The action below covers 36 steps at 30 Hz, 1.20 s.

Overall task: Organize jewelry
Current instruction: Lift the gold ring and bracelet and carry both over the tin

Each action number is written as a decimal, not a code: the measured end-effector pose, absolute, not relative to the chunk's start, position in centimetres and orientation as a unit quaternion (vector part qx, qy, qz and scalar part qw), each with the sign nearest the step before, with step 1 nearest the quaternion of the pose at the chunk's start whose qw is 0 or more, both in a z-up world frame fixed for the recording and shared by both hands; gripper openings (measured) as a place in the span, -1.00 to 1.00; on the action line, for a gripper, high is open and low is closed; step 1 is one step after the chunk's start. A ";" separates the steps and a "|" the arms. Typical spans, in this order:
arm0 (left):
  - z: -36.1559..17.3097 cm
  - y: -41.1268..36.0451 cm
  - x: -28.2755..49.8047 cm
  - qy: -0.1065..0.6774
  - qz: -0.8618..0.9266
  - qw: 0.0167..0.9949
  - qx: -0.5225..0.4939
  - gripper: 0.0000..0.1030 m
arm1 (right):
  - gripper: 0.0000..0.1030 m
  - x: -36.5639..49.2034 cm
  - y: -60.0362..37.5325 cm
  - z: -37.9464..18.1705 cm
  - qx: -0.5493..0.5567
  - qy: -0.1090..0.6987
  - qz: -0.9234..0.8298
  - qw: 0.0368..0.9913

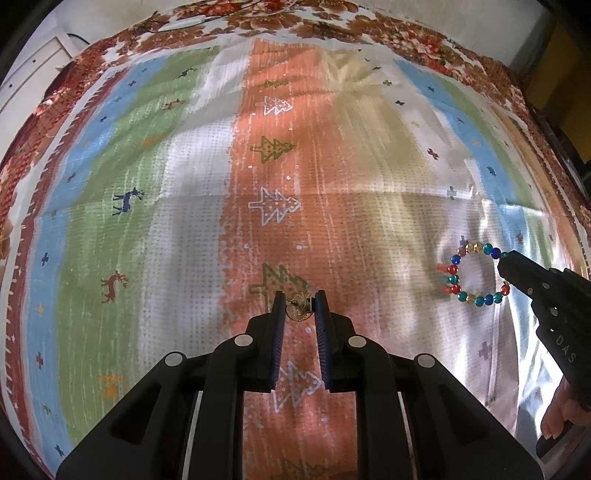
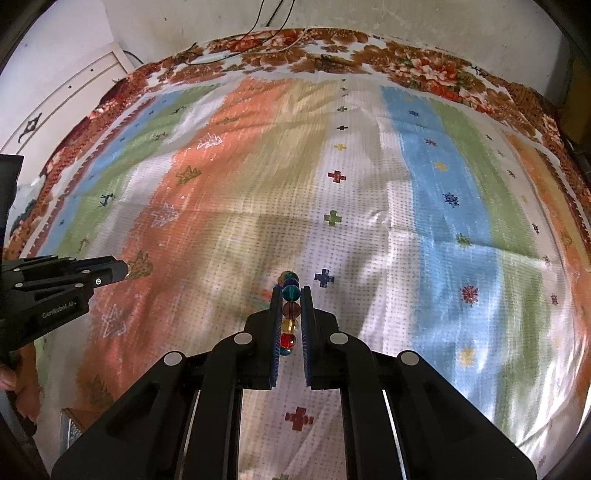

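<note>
My left gripper [image 1: 300, 303] is shut on a small gold earring [image 1: 298, 308] held between its blue pads, just above the orange stripe of the cloth. It also shows in the right wrist view [image 2: 123, 271] at the left. My right gripper [image 2: 291, 293] is shut on a multicoloured bead bracelet [image 2: 290, 311]; the beads run edge-on between its fingers. In the left wrist view the bracelet [image 1: 472, 273] hangs as a ring from the right gripper's tip [image 1: 504, 260], lifted off the cloth.
A striped cloth [image 1: 184, 221] with tree, deer and cross prints covers the surface, over a floral cover [image 2: 332, 48]. A white cabinet [image 2: 66, 96] and wall with cables [image 2: 273, 22] stand behind. A small box corner [image 2: 72, 424] shows at the lower left.
</note>
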<state>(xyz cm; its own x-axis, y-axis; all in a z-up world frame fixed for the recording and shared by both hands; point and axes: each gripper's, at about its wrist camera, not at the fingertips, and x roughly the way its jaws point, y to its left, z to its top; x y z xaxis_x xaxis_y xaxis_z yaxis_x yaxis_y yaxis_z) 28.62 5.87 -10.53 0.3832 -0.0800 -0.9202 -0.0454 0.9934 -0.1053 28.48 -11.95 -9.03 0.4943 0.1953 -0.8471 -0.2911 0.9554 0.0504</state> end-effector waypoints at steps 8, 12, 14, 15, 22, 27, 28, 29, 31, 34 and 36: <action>-9.2 5.7 27.5 0.543 -0.019 0.837 -0.066 -0.70 | -0.80 27.1 -12.0 -7.7 -0.045 0.471 0.148 0.869; -8.4 5.8 26.8 0.535 -0.020 0.841 -0.073 -0.70 | -0.80 26.5 -12.0 -6.8 -0.047 0.463 0.151 0.872; -8.2 5.8 26.5 0.533 -0.019 0.842 -0.079 -0.70 | -0.80 26.2 -11.9 -6.4 -0.050 0.459 0.152 0.874; -8.0 5.8 26.4 0.532 -0.019 0.842 -0.082 -0.70 | -0.80 25.9 -11.8 -6.2 -0.052 0.457 0.154 0.874; -7.1 5.4 25.0 0.523 -0.025 0.848 -0.085 -0.70 | -0.80 24.5 -11.2 -5.0 -0.058 0.444 0.167 0.879; -6.3 5.5 24.1 0.514 -0.031 0.853 -0.085 -0.70 | -0.80 23.3 -11.2 -4.4 -0.058 0.436 0.175 0.881; -6.1 5.5 23.8 0.512 -0.030 0.854 -0.086 -0.70 | -0.80 23.1 -11.3 -4.3 -0.058 0.435 0.175 0.881; -6.1 5.6 23.7 0.511 -0.030 0.854 -0.088 -0.70 | -0.80 23.0 -11.3 -4.2 -0.058 0.434 0.175 0.882; -5.8 5.6 23.2 0.509 -0.031 0.856 -0.092 -0.70 | -0.80 22.7 -11.4 -4.1 -0.055 0.433 0.176 0.882; -5.5 5.6 22.7 0.505 -0.032 0.857 -0.094 -0.70 | -0.80 22.1 -11.6 -3.7 -0.052 0.428 0.177 0.885; -5.2 5.5 22.2 0.503 -0.034 0.859 -0.096 -0.70 | -0.80 21.7 -11.7 -3.5 -0.049 0.425 0.178 0.886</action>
<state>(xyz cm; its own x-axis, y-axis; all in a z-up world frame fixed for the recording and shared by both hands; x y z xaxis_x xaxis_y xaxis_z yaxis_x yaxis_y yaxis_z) 22.18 5.51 -5.25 0.4926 -0.1543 -0.8565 -0.0384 0.9793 -0.1985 21.72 -11.74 -3.47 0.5753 0.2738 -0.7707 -0.3578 0.9316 0.0639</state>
